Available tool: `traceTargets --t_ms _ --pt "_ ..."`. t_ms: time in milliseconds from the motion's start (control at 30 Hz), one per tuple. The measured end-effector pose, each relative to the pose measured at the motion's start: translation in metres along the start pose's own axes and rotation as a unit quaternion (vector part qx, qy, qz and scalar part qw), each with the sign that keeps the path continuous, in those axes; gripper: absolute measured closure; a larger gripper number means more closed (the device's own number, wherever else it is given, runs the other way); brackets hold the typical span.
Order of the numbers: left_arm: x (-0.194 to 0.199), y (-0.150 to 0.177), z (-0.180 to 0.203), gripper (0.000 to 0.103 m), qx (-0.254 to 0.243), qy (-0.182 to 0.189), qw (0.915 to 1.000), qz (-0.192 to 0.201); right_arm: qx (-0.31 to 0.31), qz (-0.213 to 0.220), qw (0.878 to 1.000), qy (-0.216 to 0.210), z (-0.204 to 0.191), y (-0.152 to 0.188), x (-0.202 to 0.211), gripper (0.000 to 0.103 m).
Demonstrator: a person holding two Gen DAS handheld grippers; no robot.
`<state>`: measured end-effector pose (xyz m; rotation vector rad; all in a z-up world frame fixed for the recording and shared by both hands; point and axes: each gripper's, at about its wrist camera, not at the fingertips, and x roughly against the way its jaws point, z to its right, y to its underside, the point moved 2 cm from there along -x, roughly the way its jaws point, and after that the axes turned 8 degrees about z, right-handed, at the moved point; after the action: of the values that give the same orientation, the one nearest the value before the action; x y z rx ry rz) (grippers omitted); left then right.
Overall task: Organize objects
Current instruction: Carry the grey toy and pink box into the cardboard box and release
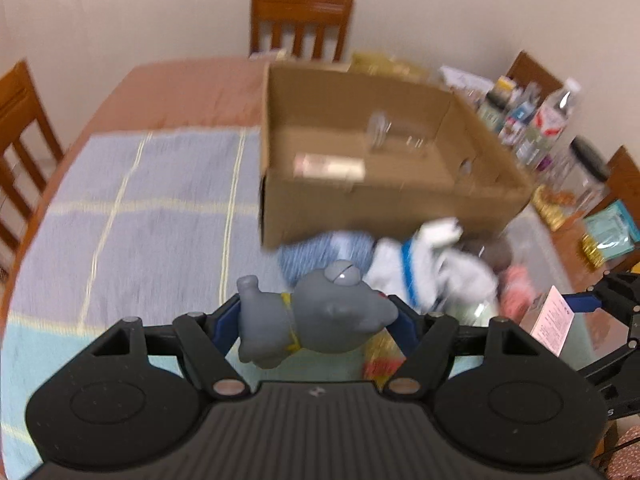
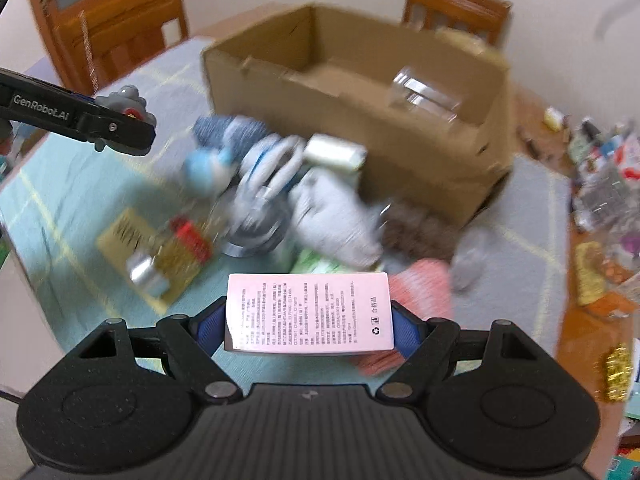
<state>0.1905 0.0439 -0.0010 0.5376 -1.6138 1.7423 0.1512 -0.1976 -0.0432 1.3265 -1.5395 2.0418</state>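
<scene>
My left gripper [image 1: 316,320] is shut on a grey rubber animal toy [image 1: 320,316] with a yellow collar, held above the cloth. In the right wrist view that same gripper [image 2: 120,120] and toy [image 2: 126,98] show at the left. My right gripper [image 2: 308,320] is shut on a small pink box [image 2: 308,312] with black print; the box [image 1: 554,320] also shows at the right of the left wrist view. An open cardboard box [image 1: 380,160] [image 2: 360,120] stands beyond, with a clear container [image 2: 424,94] inside. A blurred pile of plush toys [image 2: 280,184] lies before it.
A blue-grey checked cloth [image 1: 140,208] covers the wooden table [image 1: 180,88]. Gold and red packets [image 2: 172,252] and a pink knitted thing [image 2: 424,284] lie near the pile. Bottles and jars [image 1: 540,120] crowd the right side. Wooden chairs [image 1: 300,20] stand around the table.
</scene>
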Motion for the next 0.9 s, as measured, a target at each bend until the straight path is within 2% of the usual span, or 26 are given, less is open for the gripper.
traceTargets --t_ms 233,400,567,700,767,833,867,900 --pt "-0.007 -0.068 0.019 0.029 -0.029 0.025 0.9972 0.064 -0.048 0.075 0.996 0.022 0.034 -0.061 0.019 0.018" --pt "-0.044 -0.099 0.026 0.029 -0.012 0.035 0.9974 0.062 -0.061 0.122 0.99 0.043 0.058 -0.102 0.01 0.018" --pt "-0.075 -0.101 0.024 0.028 0.007 0.029 0.9991 0.03 -0.105 0.12 0.986 0.045 0.086 -0.128 -0.018 0.018" --pt "-0.077 -0.098 0.016 0.006 0.024 0.025 0.9984 0.044 -0.107 0.097 0.989 0.038 0.092 -0.133 -0.046 0.018" --pt "-0.073 -0.099 0.013 0.004 0.025 0.022 0.9978 0.058 -0.103 0.085 0.99 0.033 0.089 -0.132 -0.057 0.018" --pt "-0.07 -0.101 0.011 0.004 0.019 0.014 0.9979 0.061 -0.093 0.079 0.992 0.028 0.086 -0.132 -0.065 0.011" --pt "-0.068 -0.102 0.01 0.004 0.016 0.009 0.998 0.061 -0.086 0.08 0.993 0.025 0.084 -0.132 -0.067 0.002" --pt "-0.065 -0.103 0.009 0.004 0.013 0.005 0.998 0.062 -0.08 0.083 0.993 0.028 0.082 -0.133 -0.066 0.0"
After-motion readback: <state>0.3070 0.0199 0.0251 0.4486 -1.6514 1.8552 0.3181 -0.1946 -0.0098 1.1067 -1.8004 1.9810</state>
